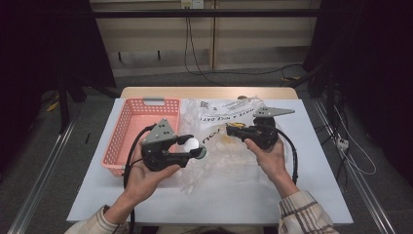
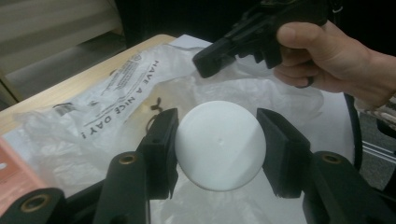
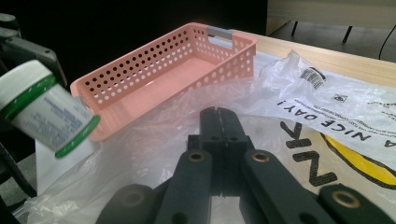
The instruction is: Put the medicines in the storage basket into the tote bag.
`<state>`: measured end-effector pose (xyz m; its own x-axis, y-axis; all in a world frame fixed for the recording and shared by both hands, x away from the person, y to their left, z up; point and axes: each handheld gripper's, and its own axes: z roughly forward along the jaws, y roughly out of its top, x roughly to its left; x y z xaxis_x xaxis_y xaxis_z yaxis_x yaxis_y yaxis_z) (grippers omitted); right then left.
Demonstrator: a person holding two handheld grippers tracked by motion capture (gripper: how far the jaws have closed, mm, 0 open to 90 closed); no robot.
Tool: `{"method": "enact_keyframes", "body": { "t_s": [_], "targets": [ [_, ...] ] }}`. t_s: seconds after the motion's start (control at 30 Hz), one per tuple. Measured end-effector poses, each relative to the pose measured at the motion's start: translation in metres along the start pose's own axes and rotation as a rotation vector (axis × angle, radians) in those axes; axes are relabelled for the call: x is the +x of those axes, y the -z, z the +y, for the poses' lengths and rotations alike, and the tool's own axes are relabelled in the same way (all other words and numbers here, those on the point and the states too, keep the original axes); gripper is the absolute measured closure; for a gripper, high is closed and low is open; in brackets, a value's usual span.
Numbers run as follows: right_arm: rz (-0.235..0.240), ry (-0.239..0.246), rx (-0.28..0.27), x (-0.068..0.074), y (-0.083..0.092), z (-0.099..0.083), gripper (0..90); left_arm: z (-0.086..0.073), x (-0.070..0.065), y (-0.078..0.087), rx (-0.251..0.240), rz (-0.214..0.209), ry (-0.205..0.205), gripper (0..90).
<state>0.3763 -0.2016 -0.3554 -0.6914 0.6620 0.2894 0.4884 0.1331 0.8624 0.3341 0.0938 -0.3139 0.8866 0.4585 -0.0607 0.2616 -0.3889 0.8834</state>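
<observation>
A small white bottle point(image 1: 192, 144) with green trim and a printed label hangs above the table, my left gripper point(image 1: 193, 148) shut on it. In the left gripper view its round white end point(image 2: 219, 144) faces the camera between the two jaws. The right gripper view shows the bottle point(image 3: 46, 109) tilted at the far left. A crumpled clear plastic bag point(image 1: 229, 156) with black lettering lies over the middle of the table. My right gripper point(image 1: 229, 129) points left over the bag, its jaws pressed together point(image 3: 218, 114) and seemingly pinching the film.
A pink perforated basket point(image 1: 127, 127) stands at the table's left, beside the bag, with nothing in it point(image 3: 163, 65). The table is covered by a white sheet point(image 1: 316, 195), with a wooden edge point(image 1: 209, 91) at the back. Cables trail on the floor beyond.
</observation>
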Motion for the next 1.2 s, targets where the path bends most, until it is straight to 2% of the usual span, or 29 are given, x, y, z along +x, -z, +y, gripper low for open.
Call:
{"method": "enact_keyframes", "body": {
  "t_s": [0.27, 0.43, 0.6, 0.8, 0.93, 1.2],
  "targets": [
    [0.002, 0.0, -0.001, -0.001, 0.001, 0.0, 90.0, 0.006, -0.016, -0.031, 0.028, -0.052, -0.016, 51.2],
    [0.002, -0.003, -0.003, -0.001, 0.001, 0.0, 90.0, 0.007, -0.022, -0.054, 0.059, -0.075, -0.015, 51.2],
    [0.002, -0.002, -0.004, -0.001, 0.002, 0.0, 90.0, 0.007, -0.02, -0.073, 0.074, -0.091, 0.018, 51.2],
    [0.003, -0.005, -0.003, -0.001, 0.003, 0.0, 90.0, 0.003, -0.013, -0.093, 0.112, -0.064, 0.034, 51.2],
    [0.002, -0.003, -0.001, 0.0, 0.002, -0.001, 90.0, 0.0, -0.011, -0.104, 0.135, -0.023, 0.019, 51.2],
    [0.004, -0.01, 0.019, -0.001, 0.0, -0.005, 90.0, -0.011, -0.009, -0.127, 0.168, -0.001, 0.029, 51.2]
  ]
}}
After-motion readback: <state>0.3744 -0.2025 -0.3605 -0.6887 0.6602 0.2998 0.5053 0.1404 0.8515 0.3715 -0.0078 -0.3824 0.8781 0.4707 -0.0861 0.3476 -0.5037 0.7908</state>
